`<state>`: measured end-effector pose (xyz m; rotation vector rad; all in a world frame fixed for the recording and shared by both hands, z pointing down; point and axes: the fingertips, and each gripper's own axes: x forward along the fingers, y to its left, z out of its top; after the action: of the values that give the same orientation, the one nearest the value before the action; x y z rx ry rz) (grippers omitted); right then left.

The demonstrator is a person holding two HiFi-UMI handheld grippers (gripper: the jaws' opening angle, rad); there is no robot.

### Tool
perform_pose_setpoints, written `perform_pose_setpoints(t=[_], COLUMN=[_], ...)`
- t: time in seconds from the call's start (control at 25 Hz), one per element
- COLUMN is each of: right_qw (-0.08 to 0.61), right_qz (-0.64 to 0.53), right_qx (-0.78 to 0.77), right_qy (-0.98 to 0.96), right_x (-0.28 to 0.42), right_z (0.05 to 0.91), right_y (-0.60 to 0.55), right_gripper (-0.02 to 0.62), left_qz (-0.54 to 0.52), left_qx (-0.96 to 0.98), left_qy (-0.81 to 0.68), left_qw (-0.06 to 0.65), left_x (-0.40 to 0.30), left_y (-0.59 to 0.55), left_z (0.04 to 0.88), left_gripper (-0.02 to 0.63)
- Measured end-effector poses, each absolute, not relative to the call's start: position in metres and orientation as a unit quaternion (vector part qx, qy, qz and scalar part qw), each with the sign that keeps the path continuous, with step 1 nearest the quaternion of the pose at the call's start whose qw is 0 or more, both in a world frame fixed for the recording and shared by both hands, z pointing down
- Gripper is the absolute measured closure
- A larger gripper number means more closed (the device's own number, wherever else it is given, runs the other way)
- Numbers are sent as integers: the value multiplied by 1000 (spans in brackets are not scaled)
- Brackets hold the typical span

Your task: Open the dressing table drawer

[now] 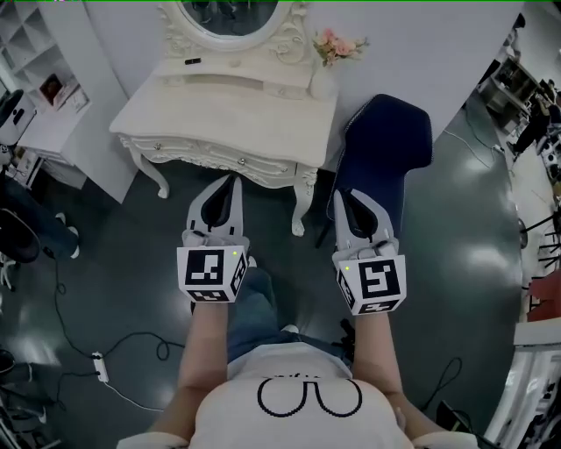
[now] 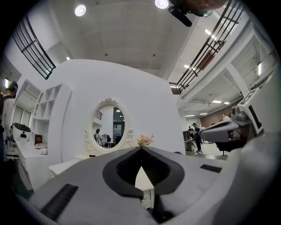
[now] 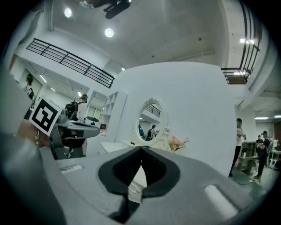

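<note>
Tongs are pinched tight together and hold nothing, on both our left gripper (image 1: 231, 180) and our right gripper (image 1: 344, 195). We point them level at the white dressing table (image 1: 219, 110), near it but not touching. Its drawer (image 1: 238, 159) sits shut along the front edge. Pink flowers (image 1: 337, 46) stand at the top's back right corner.

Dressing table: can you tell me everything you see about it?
The dressing table is creamy white, looks like carved painted wood, with curvy legs and small knobs on its shut front. An oval mirror rises at the back against the wall. On top sit pink flowers in a vase and a small dark thing.
</note>
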<state>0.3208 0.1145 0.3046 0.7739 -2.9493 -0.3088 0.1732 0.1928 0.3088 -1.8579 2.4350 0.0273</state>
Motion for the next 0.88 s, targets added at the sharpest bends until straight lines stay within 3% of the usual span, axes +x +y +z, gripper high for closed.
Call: perform_pose_setpoints(t=[0.4,0.88], right_qw=[61,99], right_qz=[-89,-76], right_qx=[252,288], right_qy=[-962,-950], right_x=[234,83], right_z=[316,326], right_y=[44,-79], right_gripper=[600,600], left_qz=[15,13], left_qx=[-602,-627], left_qy=[798,779], left_qw=[25,1], left_x=[80,-80], left_y=[123,4], left_z=[315,322], left_gripper=[607,607])
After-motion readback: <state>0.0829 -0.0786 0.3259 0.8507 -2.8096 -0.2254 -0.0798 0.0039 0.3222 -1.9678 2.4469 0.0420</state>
